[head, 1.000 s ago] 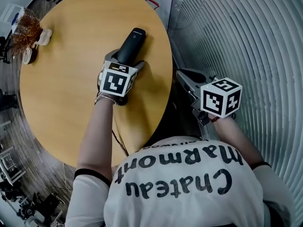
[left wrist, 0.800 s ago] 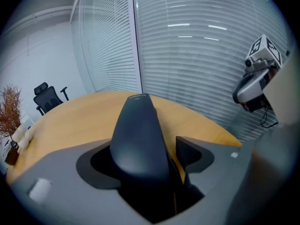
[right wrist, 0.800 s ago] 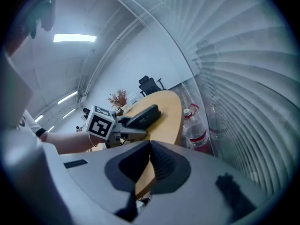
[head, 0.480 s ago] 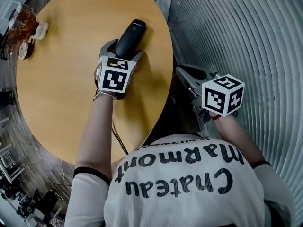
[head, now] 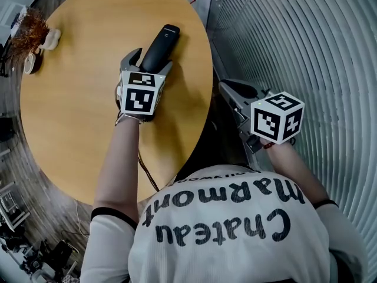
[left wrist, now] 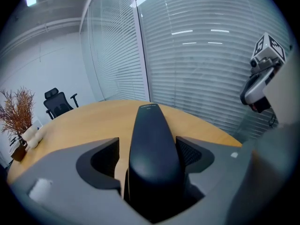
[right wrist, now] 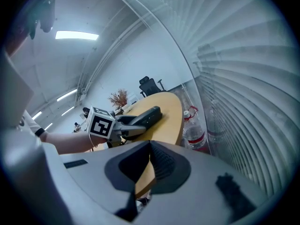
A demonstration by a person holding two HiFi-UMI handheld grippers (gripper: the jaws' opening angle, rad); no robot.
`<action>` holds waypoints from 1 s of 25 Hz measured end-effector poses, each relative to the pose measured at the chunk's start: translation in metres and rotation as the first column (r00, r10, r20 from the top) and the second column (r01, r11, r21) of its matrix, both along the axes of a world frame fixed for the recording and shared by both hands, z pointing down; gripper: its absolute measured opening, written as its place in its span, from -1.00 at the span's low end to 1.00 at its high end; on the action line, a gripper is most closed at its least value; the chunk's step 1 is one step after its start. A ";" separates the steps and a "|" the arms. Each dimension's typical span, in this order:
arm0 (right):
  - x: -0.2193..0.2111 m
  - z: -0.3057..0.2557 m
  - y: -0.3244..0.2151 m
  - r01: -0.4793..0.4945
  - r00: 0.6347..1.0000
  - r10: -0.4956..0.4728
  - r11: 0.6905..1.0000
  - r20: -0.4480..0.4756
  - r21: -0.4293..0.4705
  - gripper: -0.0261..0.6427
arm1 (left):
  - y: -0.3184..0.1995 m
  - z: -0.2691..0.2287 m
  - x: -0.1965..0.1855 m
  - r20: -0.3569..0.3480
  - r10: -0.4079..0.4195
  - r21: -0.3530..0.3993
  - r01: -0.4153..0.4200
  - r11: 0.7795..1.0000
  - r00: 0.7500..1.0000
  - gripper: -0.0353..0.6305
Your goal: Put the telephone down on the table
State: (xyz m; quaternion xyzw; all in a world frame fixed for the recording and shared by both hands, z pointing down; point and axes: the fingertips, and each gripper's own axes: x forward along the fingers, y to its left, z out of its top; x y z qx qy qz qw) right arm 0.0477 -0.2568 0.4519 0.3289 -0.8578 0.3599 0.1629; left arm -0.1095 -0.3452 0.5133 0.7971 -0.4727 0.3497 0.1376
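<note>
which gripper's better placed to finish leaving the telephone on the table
Left: the left gripper straddles the telephone over the table, jaws apart; the right gripper is shut, off the table's edge.

I can't see the near end of the telephone (head: 160,46). In the head view the marker cube (head: 140,99) of the left gripper (head: 148,62) covers it, and in the left gripper view that gripper's own body hides it. The top edge cuts off the far rim of the table (head: 70,99). The small things (head: 50,38) beside the dried plant (head: 26,31) are too small for me to name.
</note>
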 end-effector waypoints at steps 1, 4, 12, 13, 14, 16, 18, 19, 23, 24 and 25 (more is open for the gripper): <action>0.000 -0.003 0.000 -0.002 1.000 0.002 1.000 -0.004 0.007 -0.88 | -0.001 -0.004 -0.001 -0.001 -0.002 0.012 0.002 1.000 1.000 0.27; -0.001 -0.011 0.006 0.001 1.000 -0.001 1.000 -0.010 0.019 -0.88 | 0.001 -0.009 -0.005 -0.006 -0.015 0.030 0.015 0.999 1.000 0.21; 0.003 -0.033 0.013 -0.006 1.000 0.007 0.997 -0.005 0.077 -0.88 | 0.010 -0.025 -0.004 -0.001 -0.027 0.079 0.027 0.997 1.000 -0.10; 0.002 -0.034 0.015 -0.005 1.000 0.005 0.997 -0.006 0.080 -0.88 | 0.011 -0.029 -0.006 -0.005 -0.030 0.083 0.031 0.996 1.000 -0.10; 0.003 -0.036 0.017 -0.005 1.000 0.005 0.997 -0.006 0.083 -0.88 | 0.012 -0.035 -0.008 -0.014 -0.038 0.090 0.039 0.995 0.999 -0.10; 0.003 -0.041 0.023 -0.005 1.000 0.006 0.996 -0.008 0.089 -0.88 | 0.014 -0.048 -0.013 -0.039 -0.064 0.115 0.068 0.991 0.997 -0.20; 0.003 -0.044 0.031 -0.005 1.000 0.007 0.995 -0.012 0.100 -0.88 | 0.019 -0.061 -0.019 -0.060 -0.088 0.149 0.096 0.984 0.994 -0.35; 0.004 -0.045 0.035 -0.007 1.000 0.008 0.994 -0.013 0.107 -0.88 | 0.023 -0.066 -0.021 -0.072 -0.097 0.164 0.108 0.980 0.993 -0.37; 0.006 -0.055 0.047 -0.013 1.000 0.014 0.990 -0.011 0.143 -0.88 | 0.041 -0.090 -0.025 -0.135 -0.116 0.205 0.142 0.968 0.984 -0.45; 0.006 -0.060 0.049 -0.011 1.000 0.013 0.988 -0.012 0.154 -0.88 | 0.046 -0.098 -0.025 -0.152 -0.120 0.216 0.151 0.965 0.981 -0.50; 0.006 -0.064 0.053 -0.010 1.000 0.012 0.986 -0.014 0.164 -0.88 | 0.052 -0.105 -0.025 -0.164 -0.124 0.227 0.160 0.961 0.979 -0.60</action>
